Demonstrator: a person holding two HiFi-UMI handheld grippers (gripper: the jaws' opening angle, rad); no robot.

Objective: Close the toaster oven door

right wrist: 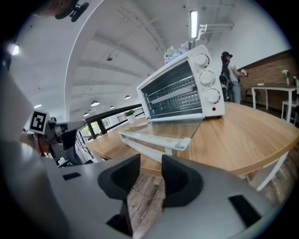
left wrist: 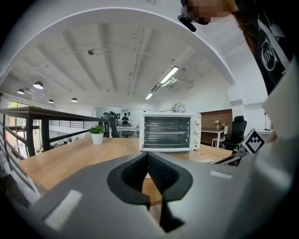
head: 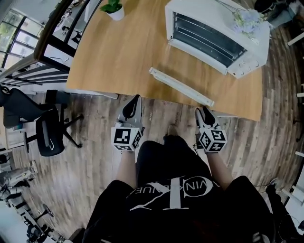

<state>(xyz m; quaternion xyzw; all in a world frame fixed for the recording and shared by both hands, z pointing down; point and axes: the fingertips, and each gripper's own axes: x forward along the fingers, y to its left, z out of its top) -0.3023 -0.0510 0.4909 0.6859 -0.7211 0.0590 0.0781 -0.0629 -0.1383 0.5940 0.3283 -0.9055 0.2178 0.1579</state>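
A white toaster oven stands at the far right of a wooden table. Its glass door hangs open and lies flat toward me, with the white handle bar near the table's front edge. Both grippers hover over the floor just short of that edge. My left gripper points at the table left of the handle, its fingertips touching and nothing held. My right gripper sits just below the handle's right end, jaws a little apart and empty. The right gripper view shows the oven and the lowered door close ahead.
A small potted plant stands at the table's far left. Pale flowers rest on the oven's top. A black office chair stands on the plank floor to the left. The person's legs and dark shirt fill the lower view.
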